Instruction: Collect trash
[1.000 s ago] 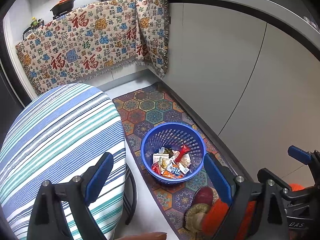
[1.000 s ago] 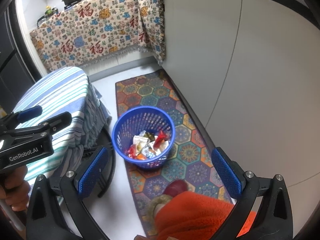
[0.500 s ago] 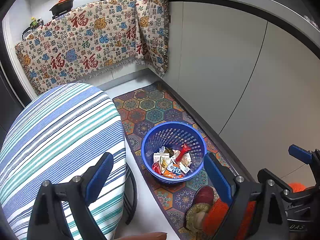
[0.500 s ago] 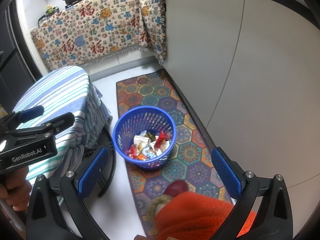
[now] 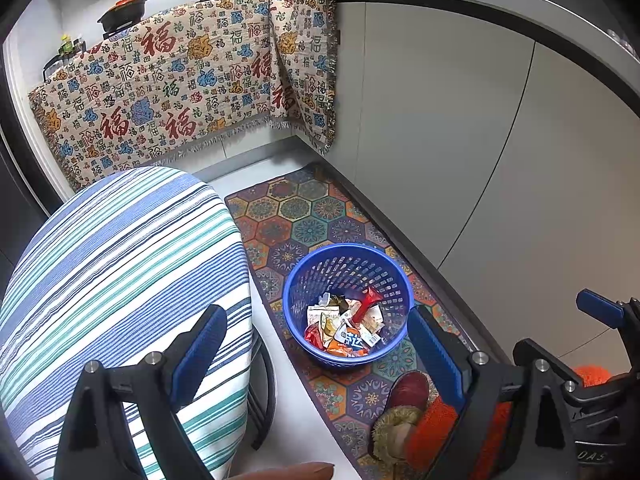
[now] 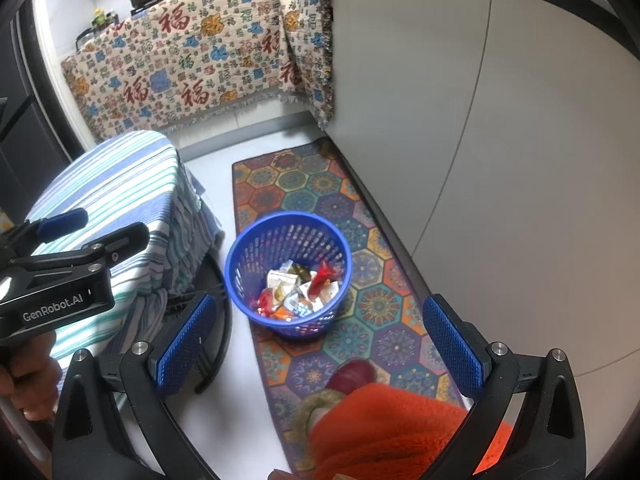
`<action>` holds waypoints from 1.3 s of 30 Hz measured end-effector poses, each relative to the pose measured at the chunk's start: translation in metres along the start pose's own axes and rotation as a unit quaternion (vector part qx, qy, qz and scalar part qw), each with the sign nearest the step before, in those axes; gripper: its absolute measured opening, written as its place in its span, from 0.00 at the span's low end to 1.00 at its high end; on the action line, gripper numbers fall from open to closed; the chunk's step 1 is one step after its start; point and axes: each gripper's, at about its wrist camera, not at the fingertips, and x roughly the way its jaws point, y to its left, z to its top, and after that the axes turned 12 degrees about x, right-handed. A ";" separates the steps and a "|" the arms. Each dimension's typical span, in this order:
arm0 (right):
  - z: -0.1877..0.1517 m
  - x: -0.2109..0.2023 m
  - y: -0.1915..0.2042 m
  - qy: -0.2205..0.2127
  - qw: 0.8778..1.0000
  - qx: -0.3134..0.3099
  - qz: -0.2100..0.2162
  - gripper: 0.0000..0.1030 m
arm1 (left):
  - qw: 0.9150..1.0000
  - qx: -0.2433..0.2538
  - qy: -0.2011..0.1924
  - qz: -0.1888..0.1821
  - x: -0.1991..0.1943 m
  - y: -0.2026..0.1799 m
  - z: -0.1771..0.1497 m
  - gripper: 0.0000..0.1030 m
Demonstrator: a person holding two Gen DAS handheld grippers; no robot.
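Note:
A blue mesh basket (image 5: 396,280) stands on the patterned floor mat and holds several crumpled snack wrappers (image 5: 344,328). It also shows in the right wrist view (image 6: 248,248), with the wrappers (image 6: 298,290) inside. My left gripper (image 5: 316,344) is open and empty, held high above the basket and the striped table. My right gripper (image 6: 316,344) is open and empty, also high above the basket. The left gripper shows at the left in the right wrist view (image 6: 60,236). The right gripper shows at the right edge of the left wrist view (image 5: 600,312).
A round table with a striped cloth (image 5: 112,264) stands left of the basket. Grey cabinet fronts (image 5: 480,160) run along the right. A patterned cloth (image 5: 180,92) hangs over the far counter, with pans on top. The person's red slipper (image 5: 408,390) and orange clothing are below.
Both grippers stay open and nearly still; the views shift only slightly. The basket and wrappers have not moved.

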 end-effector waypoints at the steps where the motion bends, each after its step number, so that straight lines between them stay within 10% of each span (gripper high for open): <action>1: 0.000 0.000 0.000 0.000 1.000 0.000 0.000 1.00 | 1.000 0.000 0.000 0.000 0.000 0.000 0.000 0.90; 39: -0.001 0.007 -0.003 0.006 1.000 0.004 -0.008 1.00 | 1.000 -0.003 -0.001 -0.006 0.004 0.007 -0.008 0.90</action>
